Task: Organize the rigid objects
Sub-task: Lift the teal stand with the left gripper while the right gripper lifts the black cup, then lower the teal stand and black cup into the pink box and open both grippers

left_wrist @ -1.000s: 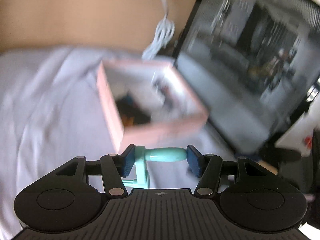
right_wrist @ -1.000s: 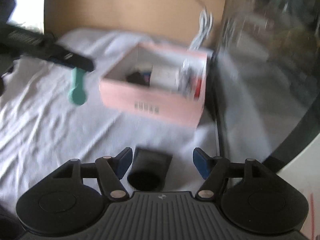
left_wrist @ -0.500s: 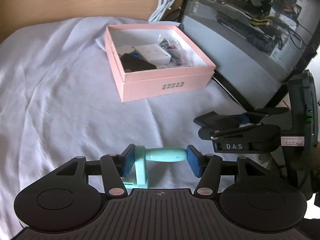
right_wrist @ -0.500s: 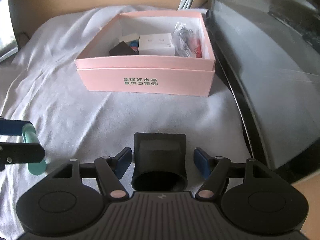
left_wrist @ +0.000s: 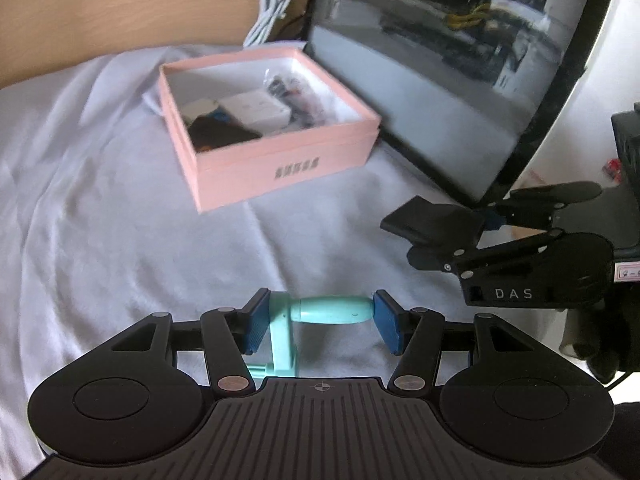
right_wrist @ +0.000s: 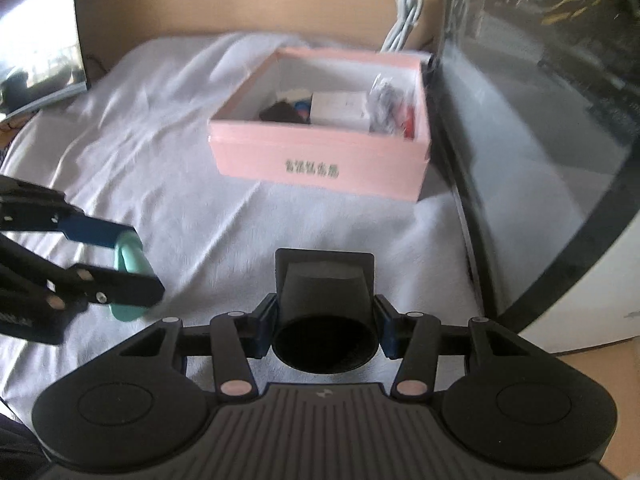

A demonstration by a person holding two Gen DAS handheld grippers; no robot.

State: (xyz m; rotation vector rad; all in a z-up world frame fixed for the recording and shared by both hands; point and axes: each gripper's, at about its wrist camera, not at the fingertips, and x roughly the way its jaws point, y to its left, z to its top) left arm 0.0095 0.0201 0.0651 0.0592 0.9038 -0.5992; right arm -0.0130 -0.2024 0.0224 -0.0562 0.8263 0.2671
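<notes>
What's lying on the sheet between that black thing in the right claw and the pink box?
Nothing: in the right wrist view, only bare white sheet lies between the black part and the pink box.

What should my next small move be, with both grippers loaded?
Probably carry the right gripper forward over the pink box. It is shut on the black holder, and the box, open-topped, lies straight ahead with free space on its left side.

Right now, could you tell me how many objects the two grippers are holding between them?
2: the teal handle is clamped in the left gripper, and the black adapter sits in the right gripper, both short of the pink box.
</notes>
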